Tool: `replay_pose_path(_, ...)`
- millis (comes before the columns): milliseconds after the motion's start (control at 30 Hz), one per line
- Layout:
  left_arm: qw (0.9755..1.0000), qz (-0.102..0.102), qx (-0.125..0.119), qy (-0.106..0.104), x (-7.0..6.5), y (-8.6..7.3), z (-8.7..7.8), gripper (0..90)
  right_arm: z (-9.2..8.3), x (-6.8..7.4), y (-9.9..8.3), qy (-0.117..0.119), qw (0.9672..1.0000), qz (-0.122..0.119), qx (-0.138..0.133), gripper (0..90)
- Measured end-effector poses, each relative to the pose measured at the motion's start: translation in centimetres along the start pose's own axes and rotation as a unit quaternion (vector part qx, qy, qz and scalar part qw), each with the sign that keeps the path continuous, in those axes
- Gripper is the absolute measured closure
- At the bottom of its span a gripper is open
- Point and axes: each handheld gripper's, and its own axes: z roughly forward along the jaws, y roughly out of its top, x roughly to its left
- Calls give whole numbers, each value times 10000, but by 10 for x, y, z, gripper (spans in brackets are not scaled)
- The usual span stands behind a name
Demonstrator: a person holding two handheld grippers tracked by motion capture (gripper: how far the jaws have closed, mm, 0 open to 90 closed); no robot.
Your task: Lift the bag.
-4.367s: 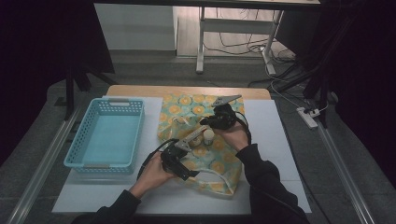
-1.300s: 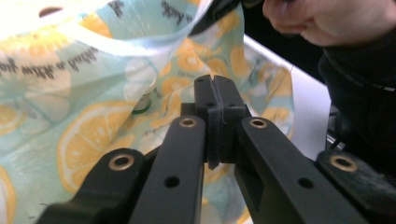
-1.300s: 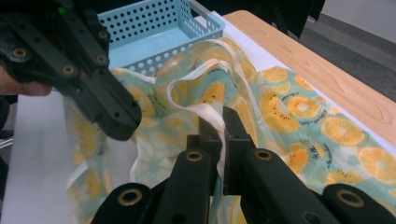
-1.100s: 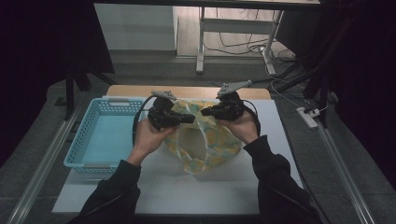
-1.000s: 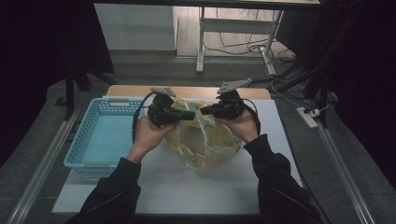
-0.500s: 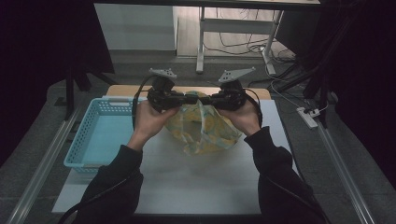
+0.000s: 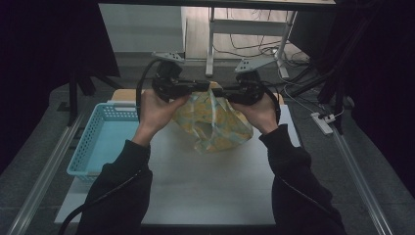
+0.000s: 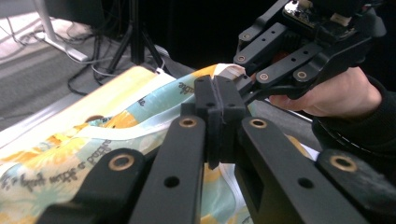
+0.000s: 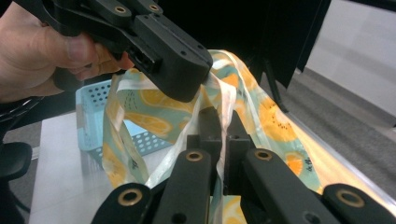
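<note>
High view: both grippers are up off the table (image 7: 210,186) w/ the printed bag (image 7: 213,122) strung between them. Left gripper (image 7: 195,87) and right gripper (image 7: 221,91) point at each other, tips nearly meeting above the far edge, each clamped on the bag's top edge. Bag hangs down from there, a yellow/teal citrus print, its lower end over the middle of the far half of the table; can't tell if it touches the surface. Blue basket (image 7: 100,142) sits along the left edge, just beside the left forearm, apart from the bag.

Left gripper view: jaws pinched tight on the bag (image 8: 93,140), fabric coming out btwn the pads at the top edge. Right gripper (image 8: 247,84) is straight across, biting the same edge just beside, w/ the hand (image 8: 327,95) behind it.

Right gripper view: jaws narrow, squeezed on a fold of the bag (image 9: 252,107) that runs up btwn them. Left gripper (image 9: 196,74) sits right above, pinching the fabric too. Basket (image 9: 135,135) shows through behind the hanging cloth, on the table (image 9: 60,163).
</note>
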Motion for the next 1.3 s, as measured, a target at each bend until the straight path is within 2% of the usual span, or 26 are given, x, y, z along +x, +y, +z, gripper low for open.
replay_pose_path(233,9998,104,-181,67,-5,17,-11,900,-9,1,17,-23,9998,-54,-188,900)
replay_pose_path(567,9989,97,-452,108,-2,31,-18,900,-15,1,34,-77,9993,-47,-376,900)
replay_pose_path(733,9986,71,-381,359,7,30,-10,900,-8,-5,33,-190,9993,49,-309,900)
replay_pose_path(867,9982,111,-249,536,19,27,1,900,3,-14,25,-340,9992,114,-166,900)
replay_pose_path(1167,9974,81,-34,722,39,12,25,898,26,-33,5,-531,9981,318,35,900)
replay_pose_path(1300,9970,60,15,768,44,8,33,896,32,-37,1,-612,9976,323,84,900)
